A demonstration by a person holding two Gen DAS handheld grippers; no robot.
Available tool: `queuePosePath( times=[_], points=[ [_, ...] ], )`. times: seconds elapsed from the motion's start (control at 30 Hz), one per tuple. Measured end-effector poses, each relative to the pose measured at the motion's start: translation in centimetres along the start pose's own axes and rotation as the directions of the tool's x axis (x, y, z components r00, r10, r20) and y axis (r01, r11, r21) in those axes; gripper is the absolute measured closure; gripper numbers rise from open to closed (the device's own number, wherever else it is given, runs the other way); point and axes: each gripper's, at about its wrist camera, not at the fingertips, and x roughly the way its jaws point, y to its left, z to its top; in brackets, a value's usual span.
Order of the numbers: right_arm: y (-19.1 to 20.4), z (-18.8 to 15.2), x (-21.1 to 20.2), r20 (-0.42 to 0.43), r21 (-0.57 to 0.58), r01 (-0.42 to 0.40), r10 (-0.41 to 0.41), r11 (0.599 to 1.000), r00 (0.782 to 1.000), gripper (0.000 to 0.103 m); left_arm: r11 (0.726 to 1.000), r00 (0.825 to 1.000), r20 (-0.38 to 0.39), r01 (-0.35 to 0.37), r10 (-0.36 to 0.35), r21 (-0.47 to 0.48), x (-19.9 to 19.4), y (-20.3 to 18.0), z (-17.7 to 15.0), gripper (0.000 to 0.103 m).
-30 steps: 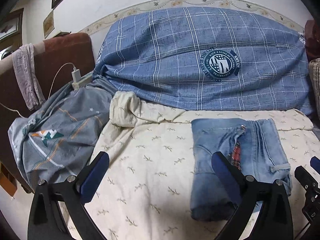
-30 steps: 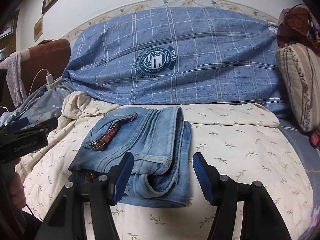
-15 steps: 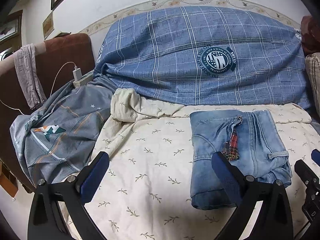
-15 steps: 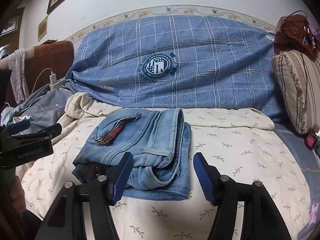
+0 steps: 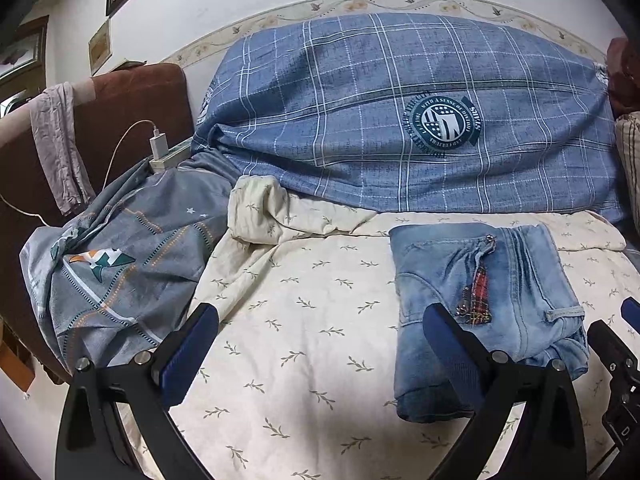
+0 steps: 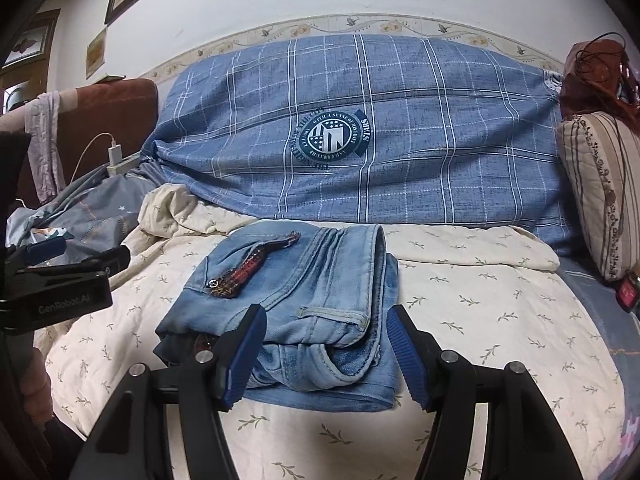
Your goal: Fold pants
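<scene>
On the cream leaf-print sheet (image 5: 304, 320), as the left wrist camera shows it, we see the folded jeans (image 5: 480, 300) lying in a compact bundle to the right of our left gripper (image 5: 318, 348). Its jaws stand wide apart with only bare sheet between them; the right-hand finger overlaps the near left corner of the jeans in the picture, though we cannot tell whether it touches them. A red plaid patch (image 5: 478, 296) shows on top of the denim. Behind the sheet rises a blue checked quilt (image 5: 400, 120) with a round emblem, and to the left lies a grey patterned cover (image 5: 120, 280) beside a white charger (image 5: 158, 146) on a power strip. The tip of the right gripper (image 5: 616, 344) peeks in at the right edge.

From the right wrist camera, we look straight at the jeans (image 6: 312, 292), which sit in the middle of the sheet (image 6: 480, 312), just beyond our right gripper (image 6: 324, 354). Its jaws are moderately open and flank the near edge of the bundle without pressing on it. The left gripper (image 6: 60, 276) enters at the left edge, over the sheet and clear of the jeans. A striped cushion (image 6: 600, 192) leans at the right, against the quilt (image 6: 420, 140).
</scene>
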Motion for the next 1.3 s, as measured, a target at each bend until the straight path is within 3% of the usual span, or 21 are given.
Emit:
queuePosePath(
  times=[1.3],
  points=[
    [0.59,-0.03,0.35,-0.008,-0.009,-0.006,0.006,1.000,1.000,0.037,1.000,0.999,0.034,-0.009,0.009,-0.023,-0.68,0.59,0.39,0.001]
  ],
)
